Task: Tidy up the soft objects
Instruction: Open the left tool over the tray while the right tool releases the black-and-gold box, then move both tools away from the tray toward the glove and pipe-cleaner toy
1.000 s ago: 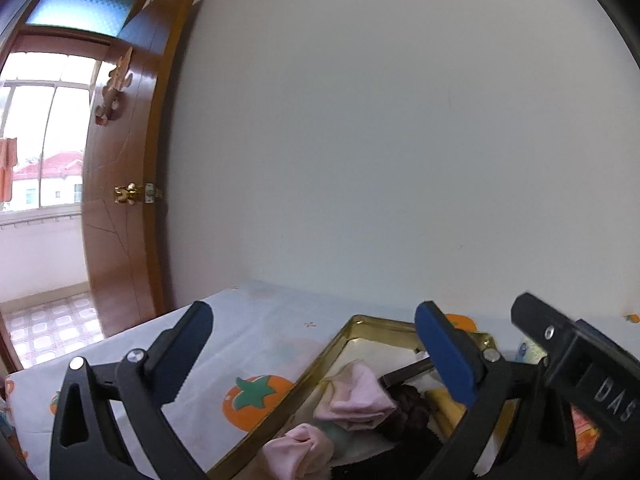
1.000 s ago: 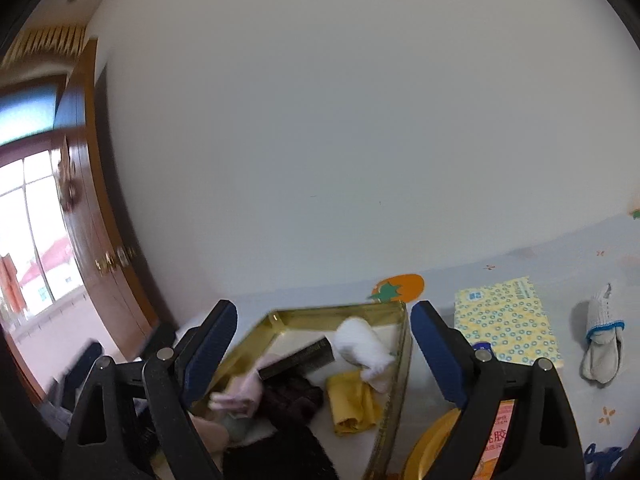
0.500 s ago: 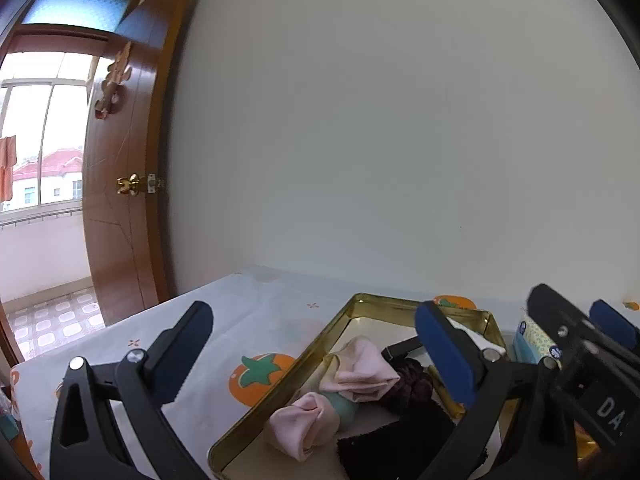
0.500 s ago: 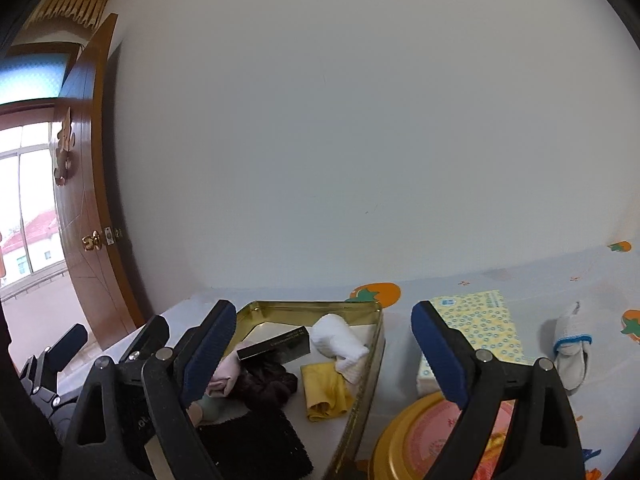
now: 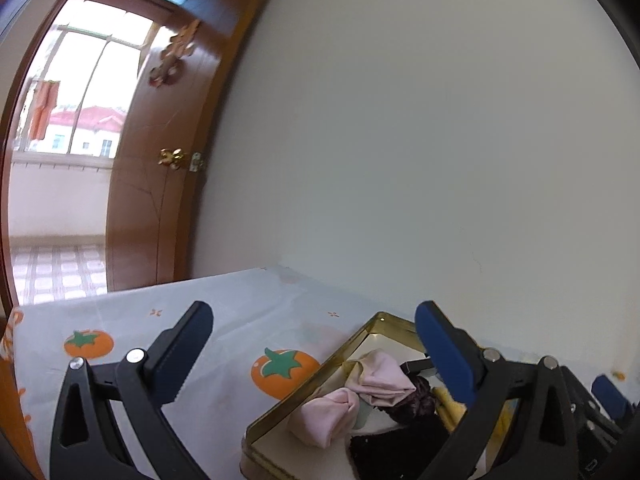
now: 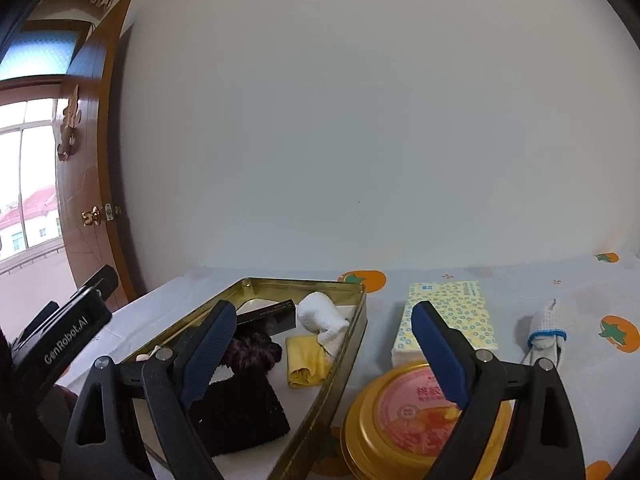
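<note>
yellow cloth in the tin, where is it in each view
Left wrist: the yellow cloth shows only as a sliver at lower right, mostly hidden behind the left gripper's right finger.
Right wrist: it lies in plain view at lower centre, against the tin's right wall.
Shared landmark: the dark purple scrunchie just left of it.

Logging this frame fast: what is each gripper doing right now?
Left gripper: open, holding nothing.
Right gripper: open, holding nothing.

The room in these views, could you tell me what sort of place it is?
Probably a home: a wooden door opening onto a balcony, a persimmon-print tablecloth, and a gold tin of small cloth items.
</note>
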Demonstrator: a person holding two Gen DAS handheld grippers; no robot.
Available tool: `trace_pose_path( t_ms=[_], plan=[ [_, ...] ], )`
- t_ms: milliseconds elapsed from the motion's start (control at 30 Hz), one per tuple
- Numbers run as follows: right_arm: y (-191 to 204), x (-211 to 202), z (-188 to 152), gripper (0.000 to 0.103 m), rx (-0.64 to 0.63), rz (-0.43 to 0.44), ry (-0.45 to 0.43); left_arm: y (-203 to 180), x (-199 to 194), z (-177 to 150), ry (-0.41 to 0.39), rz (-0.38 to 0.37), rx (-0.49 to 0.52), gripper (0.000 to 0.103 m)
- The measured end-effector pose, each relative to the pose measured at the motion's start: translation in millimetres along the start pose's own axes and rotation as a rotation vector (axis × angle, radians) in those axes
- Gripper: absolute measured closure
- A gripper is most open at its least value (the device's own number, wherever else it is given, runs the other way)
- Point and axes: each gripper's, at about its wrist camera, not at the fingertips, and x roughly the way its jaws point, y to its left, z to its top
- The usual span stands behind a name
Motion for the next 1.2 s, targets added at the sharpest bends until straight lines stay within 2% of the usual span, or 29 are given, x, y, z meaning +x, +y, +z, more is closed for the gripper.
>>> trace_pose_path(
  t_ms=[167,467,667,767,1067,1200],
  plan=[
    [-8.8,-14.1,-0.2,0.012,0.0,-0.016,-0.02,-2.7,-13.8,-4.1,-0.023,-0.007,-0.019,0.001],
    [-39.7,-37.8,0.8,0.012,0.025,-0.054,-0.056,-41.0,-33.9,-15.6,0.02,-0.115,0.086,0.001],
    [-61.8,-49.1,2.1,0.012,-0.007,-0.111,-0.069,-69.0,-48.6,-25.0,0.068,-0.208,0.147,0.001],
    [-80.5,-58.5,3.2,0.012,-0.01,-0.15,-0.084,-85.7,-51.6,-32.3,0.122,-0.275,0.179,0.001],
    [-150.5,-79.0,5.0,0.012,0.057,-0.27,-0.066,-131.7,-76.4,-50.5,0.164,-0.42,0.307,0.001],
    [-184.3,-87.4,4.0,0.012,0.113,-0.323,-0.05,-154.3,-90.1,-60.5,0.199,-0.528,0.362,0.001]
  ],
)
